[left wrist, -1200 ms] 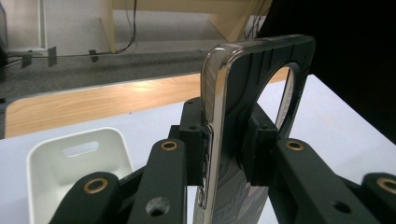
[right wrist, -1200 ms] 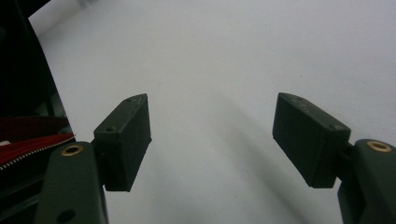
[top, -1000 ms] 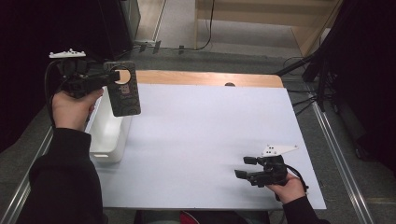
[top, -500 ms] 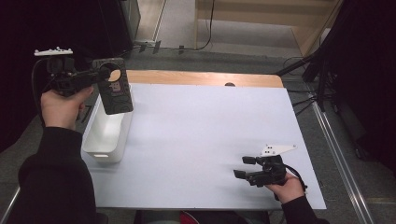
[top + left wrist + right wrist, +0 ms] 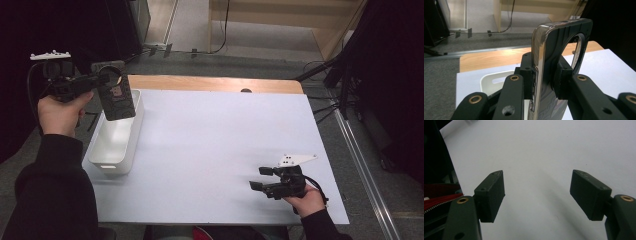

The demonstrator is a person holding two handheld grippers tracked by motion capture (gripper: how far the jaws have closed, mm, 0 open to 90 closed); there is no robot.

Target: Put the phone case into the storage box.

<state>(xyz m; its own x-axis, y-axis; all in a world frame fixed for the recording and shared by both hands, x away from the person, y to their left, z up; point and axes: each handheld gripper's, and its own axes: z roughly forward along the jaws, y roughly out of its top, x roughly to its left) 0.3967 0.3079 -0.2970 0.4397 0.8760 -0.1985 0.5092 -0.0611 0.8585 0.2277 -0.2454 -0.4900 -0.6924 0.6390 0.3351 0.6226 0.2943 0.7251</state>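
Observation:
My left gripper (image 5: 102,78) is shut on a dark phone case (image 5: 116,95) with a round ring at its top, holding it in the air above the far end of a white bin (image 5: 111,150). In the left gripper view the phone case (image 5: 554,65) stands on edge between the two pads (image 5: 527,72), its shiny side rim toward the camera. My right gripper (image 5: 261,179) rests low over the white table sheet (image 5: 215,140) near the front right, jaws open with nothing between them. The right gripper view has its pads (image 5: 491,195) wide apart over bare white surface.
The white bin lies along the table's left edge and looks empty. A strip of wooden tabletop (image 5: 210,83) runs along the far edge. Cables (image 5: 330,100) and dark stands lie on the floor at the right. Something red with a zip (image 5: 439,197) lies below the table's front edge.
My left hand has carried the phone case leftward and slightly away, from over the bin's middle to its far end. The right gripper has stayed still.

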